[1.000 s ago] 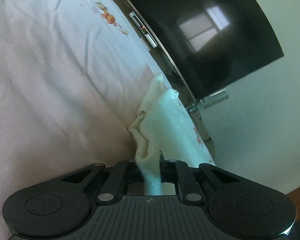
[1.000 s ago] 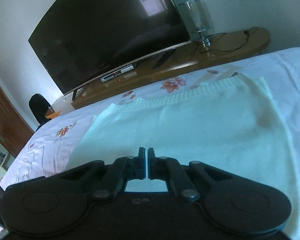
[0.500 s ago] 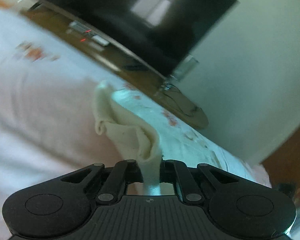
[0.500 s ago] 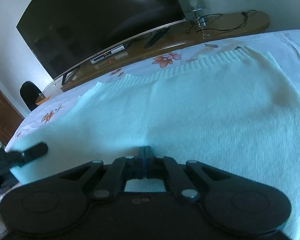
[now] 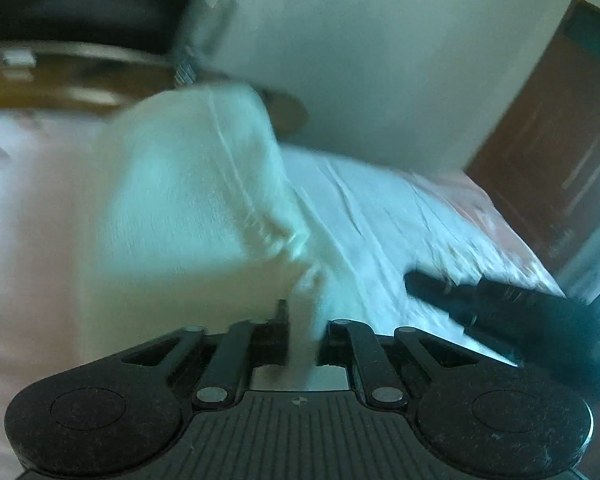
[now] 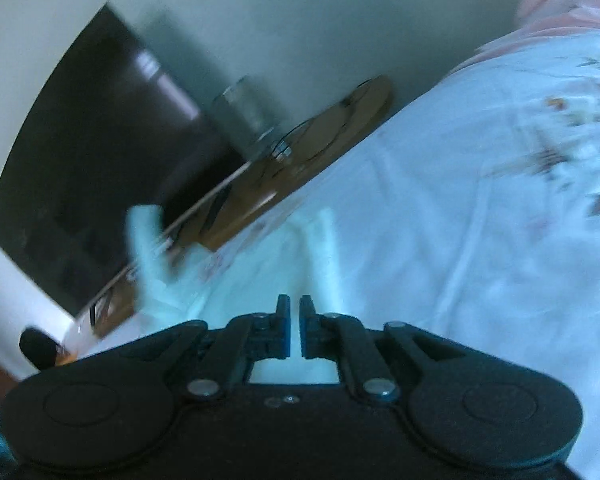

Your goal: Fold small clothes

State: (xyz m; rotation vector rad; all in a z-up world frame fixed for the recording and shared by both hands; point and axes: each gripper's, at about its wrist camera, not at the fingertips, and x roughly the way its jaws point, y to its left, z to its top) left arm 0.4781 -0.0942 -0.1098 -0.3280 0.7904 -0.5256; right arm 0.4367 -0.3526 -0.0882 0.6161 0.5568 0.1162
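A pale cream knitted garment (image 5: 188, 200) lies on the bed, one side lifted and folded over. My left gripper (image 5: 302, 320) is shut on an edge of it, and the cloth runs up from between the fingers. In the right wrist view the garment (image 6: 268, 272) lies ahead of my right gripper (image 6: 294, 312), a raised part (image 6: 144, 240) showing at the left. The right jaws stand nearly together with a narrow gap and nothing between them. The right gripper also shows in the left wrist view (image 5: 500, 300) as a dark blurred shape at the right.
The white floral bedsheet (image 6: 480, 200) covers the bed. A large dark television (image 6: 80, 160) stands on a wooden shelf (image 6: 320, 144) with a glass lamp (image 6: 244, 120) beyond the bed. A brown door (image 5: 560, 140) is at the right. Both views are motion-blurred.
My left gripper has swung right carrying the garment's edge over, and the right gripper has come into its view. The right gripper has lifted and tilted, its jaws now slightly apart.
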